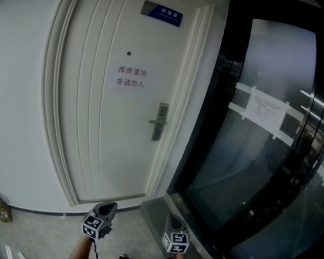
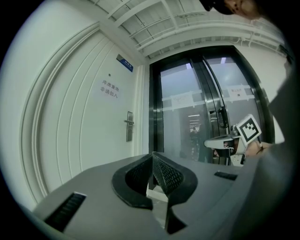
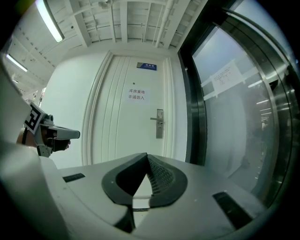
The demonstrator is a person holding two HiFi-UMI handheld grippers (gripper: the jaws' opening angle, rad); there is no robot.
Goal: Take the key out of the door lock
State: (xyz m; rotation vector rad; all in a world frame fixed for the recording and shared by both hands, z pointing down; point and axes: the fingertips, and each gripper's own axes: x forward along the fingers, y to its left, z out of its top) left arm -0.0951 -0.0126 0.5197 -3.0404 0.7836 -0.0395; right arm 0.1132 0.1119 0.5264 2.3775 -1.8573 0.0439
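A white door [image 1: 101, 116] carries a metal lock plate with a lever handle [image 1: 160, 121] at its right edge. The plate also shows small and far off in the left gripper view [image 2: 129, 126] and the right gripper view [image 3: 160, 123]. No key can be made out at this distance. My left gripper [image 1: 105, 207] and right gripper [image 1: 175, 223] hang low near the floor, well short of the door. The left gripper's [image 2: 152, 155] jaws meet at the tips with nothing between them. The right gripper's [image 3: 146, 155] jaws are likewise closed and empty.
A dark-framed glass door [image 1: 263, 152] with a taped paper notice [image 1: 267, 111] stands right of the white door. A blue plate [image 1: 163, 14] sits above the door and a printed sign [image 1: 131, 77] on it. A metal threshold [image 1: 157, 212] lies on the floor.
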